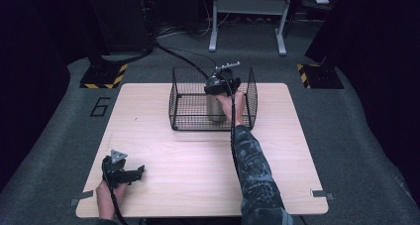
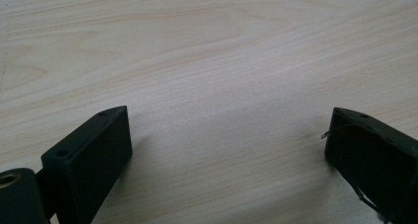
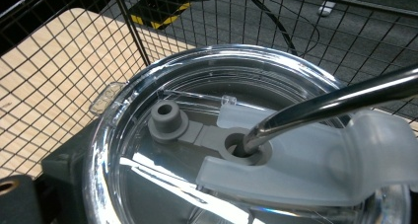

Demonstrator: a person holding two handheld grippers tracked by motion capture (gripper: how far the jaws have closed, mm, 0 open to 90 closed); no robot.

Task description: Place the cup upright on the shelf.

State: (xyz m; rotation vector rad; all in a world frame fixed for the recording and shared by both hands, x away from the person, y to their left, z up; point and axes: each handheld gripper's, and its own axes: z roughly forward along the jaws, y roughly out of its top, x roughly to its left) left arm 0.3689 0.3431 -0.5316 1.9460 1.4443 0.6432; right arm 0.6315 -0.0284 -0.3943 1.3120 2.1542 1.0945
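A: What's the setting?

B: A pale wooden table [image 1: 198, 150] on grey carpet in a dark room. Behind it are a white metal frame [image 1: 247, 17] and two black bases with yellow-black hazard stripes [image 1: 104, 76].

A: What's on the table?

B: A black wire basket [image 1: 183, 98] stands at the far middle. Inside it is a steel tumbler [image 1: 214, 108], upright, with a clear lid [image 3: 148, 86]. A metal straw [image 3: 335, 98] passes through the lid's grey grommet, and a small grey plug [image 3: 167, 118] sits just beside that hole.

A: Anything in the way?

B: The basket's mesh walls rise all around the tumbler, so the right gripper [image 1: 222, 84] comes in over the rim from above.

A: Does it have hold of the tumbler?

B: The lid lies right between its jaws; one jaw presses against the tumbler's side at the lower left of the right gripper view. The other jaw is hidden, so I cannot tell whether the grip is closed.

A: And the other?

B: The left gripper [image 1: 130, 174] rests at the near left corner, well apart from the basket. Its fingers [image 2: 93, 150] are spread wide over bare wood, holding nothing.
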